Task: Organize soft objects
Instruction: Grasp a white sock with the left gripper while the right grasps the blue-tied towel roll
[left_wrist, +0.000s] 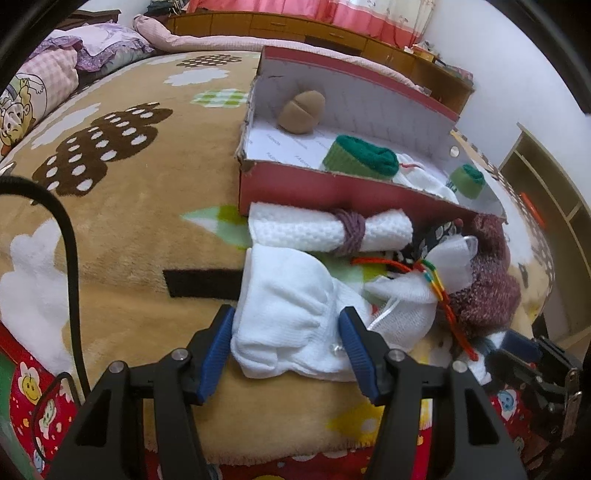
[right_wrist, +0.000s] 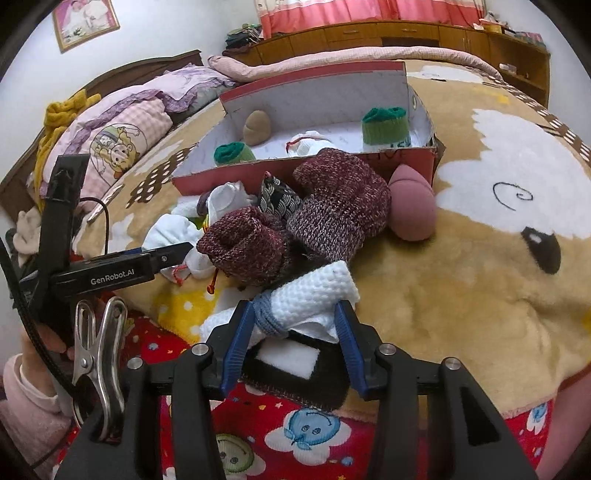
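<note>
Blue pads line both grippers, and both stand with their jaws spread. The left gripper (left_wrist: 286, 343) straddles a folded white sock (left_wrist: 284, 302) on the tan plush blanket (left_wrist: 122, 206); its left pad lies against the sock's edge and the right pad presses into the cloth, though the jaws are wide and I cannot tell a firm grip. The right gripper (right_wrist: 291, 343) frames a rolled white waffle towel (right_wrist: 310, 295) tied with a purple-blue yarn band (right_wrist: 267, 317); the roll lies between the parted fingers, the right pad at its end.

In the left wrist view, another rolled white towel (left_wrist: 328, 225) bound with purple yarn lies just beyond the sock, touching the near wall of a red shoebox (left_wrist: 332, 184). Right of the sock sits a white mesh pouch (left_wrist: 406, 310) with a multicoloured cord (left_wrist: 439, 291), and beyond it a maroon knit item (left_wrist: 487, 280).

Inside the box are a tan rolled sock (left_wrist: 301, 110) at the far left, a green rolled sock (left_wrist: 360, 157) in the middle, a second green roll (left_wrist: 467, 181) at the right, and a white cloth bundle (left_wrist: 421, 177) between them.

From the right wrist view, two maroon knit pieces (right_wrist: 332, 210) lie heaped against the box's near wall, with a dark patterned pouch (right_wrist: 279, 197) between them and a pink rounded soft object (right_wrist: 412, 206) to the right.
</note>
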